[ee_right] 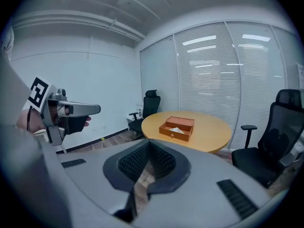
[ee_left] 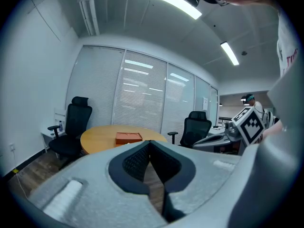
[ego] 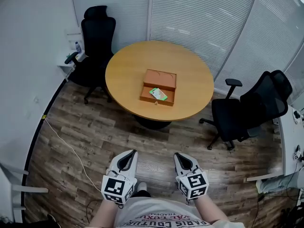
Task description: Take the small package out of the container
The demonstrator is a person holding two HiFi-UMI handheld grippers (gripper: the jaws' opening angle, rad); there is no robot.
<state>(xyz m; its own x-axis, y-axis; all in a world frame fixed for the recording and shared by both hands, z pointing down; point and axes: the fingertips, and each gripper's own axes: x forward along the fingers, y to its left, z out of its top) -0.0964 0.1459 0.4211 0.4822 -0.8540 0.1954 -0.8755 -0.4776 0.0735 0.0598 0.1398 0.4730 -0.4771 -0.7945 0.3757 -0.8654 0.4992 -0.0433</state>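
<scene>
Head view: small package [ego: 158,94] sits in the open orange container [ego: 153,99] on the far round table [ego: 190,70]; left gripper [ego: 127,161] and right gripper [ego: 183,162] hang near the person, both pressed together, empty (approach not begun, likely); next up, walking closer and spreading one claw.

The round table [ego: 190,65] has a smooth, matt pale-wood top. The container [ego: 160,79] looks like smooth orange-brown wood. The floor [ego: 95,137] shows grainy wood planks. The left gripper [ego: 129,156] and right gripper [ego: 180,156] have matt grey plastic shells and ribbed black pads [ee_left: 134,161].
</scene>
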